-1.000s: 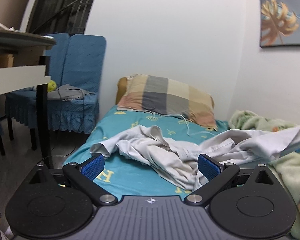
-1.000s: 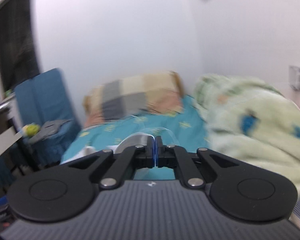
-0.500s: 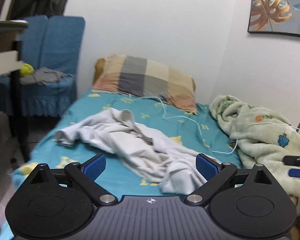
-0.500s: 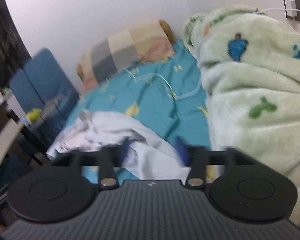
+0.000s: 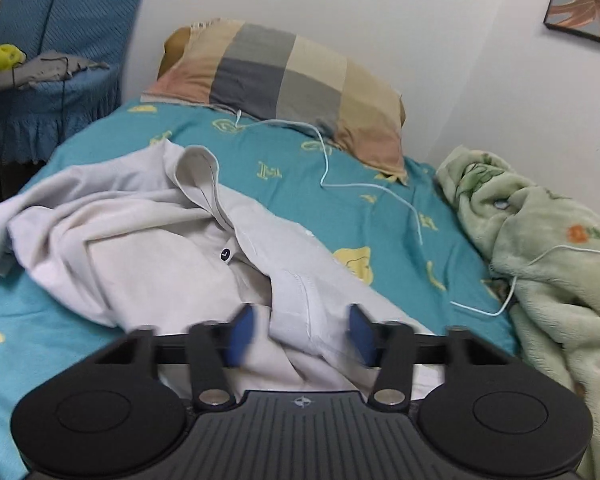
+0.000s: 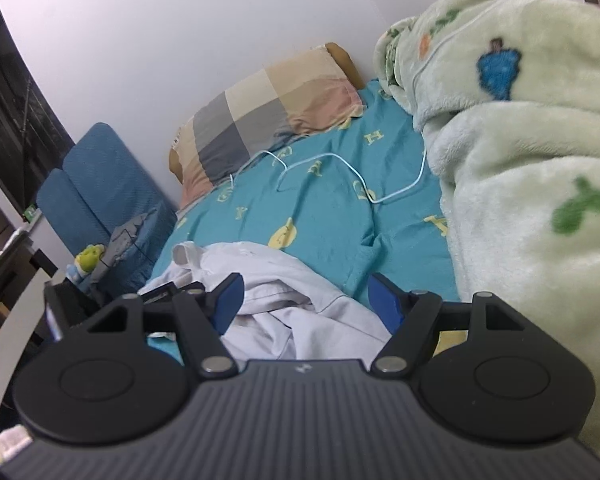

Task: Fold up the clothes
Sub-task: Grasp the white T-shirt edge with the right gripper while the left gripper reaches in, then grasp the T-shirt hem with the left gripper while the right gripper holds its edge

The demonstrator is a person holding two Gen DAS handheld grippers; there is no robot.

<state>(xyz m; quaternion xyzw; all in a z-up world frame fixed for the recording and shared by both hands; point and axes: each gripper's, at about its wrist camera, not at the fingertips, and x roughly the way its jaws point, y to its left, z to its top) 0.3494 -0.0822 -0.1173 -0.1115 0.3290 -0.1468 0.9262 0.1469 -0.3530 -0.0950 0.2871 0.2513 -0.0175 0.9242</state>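
— Looking across the teal bedsheet point(image 5: 372, 216): green fleece blanket point(image 5: 548, 264) heaped along the right, checked pillow point(image 5: 288, 76) at the head.

— And the pale shirt point(image 5: 148, 248)?

— Crumpled on the sheet's near-left part, collar toward the pillow.

— Grippers?

— Left gripper point(image 5: 300, 334) spread over a shirt fold; right gripper point(image 6: 305, 298) spread wide above the shirt's edge, gripping nothing.

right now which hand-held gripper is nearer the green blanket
Right. The right hand-held gripper is open over the shirt with the blanket right beside it; the left hand-held gripper sits farther left, across open sheet.
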